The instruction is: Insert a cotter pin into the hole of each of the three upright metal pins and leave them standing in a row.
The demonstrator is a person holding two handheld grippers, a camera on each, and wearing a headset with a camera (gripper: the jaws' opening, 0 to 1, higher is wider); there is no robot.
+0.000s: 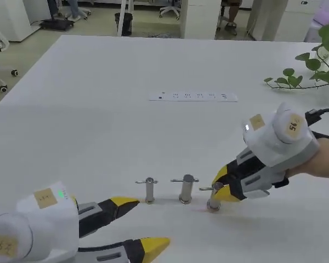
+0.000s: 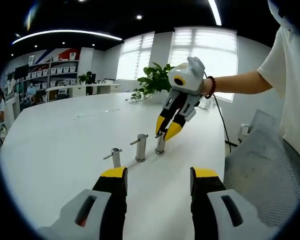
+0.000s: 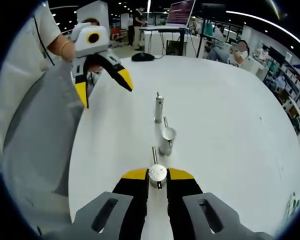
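Three upright grey metal pins [image 1: 186,190] look smooth and polished; the broad white desk [image 1: 98,126] beneath is matt, smooth.

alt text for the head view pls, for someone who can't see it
The right hand-held gripper closes on the rightmost metal pin of three standing upright in a row on a white table. The left hand-held gripper hovers open at the lower left; a power strip lies further back.
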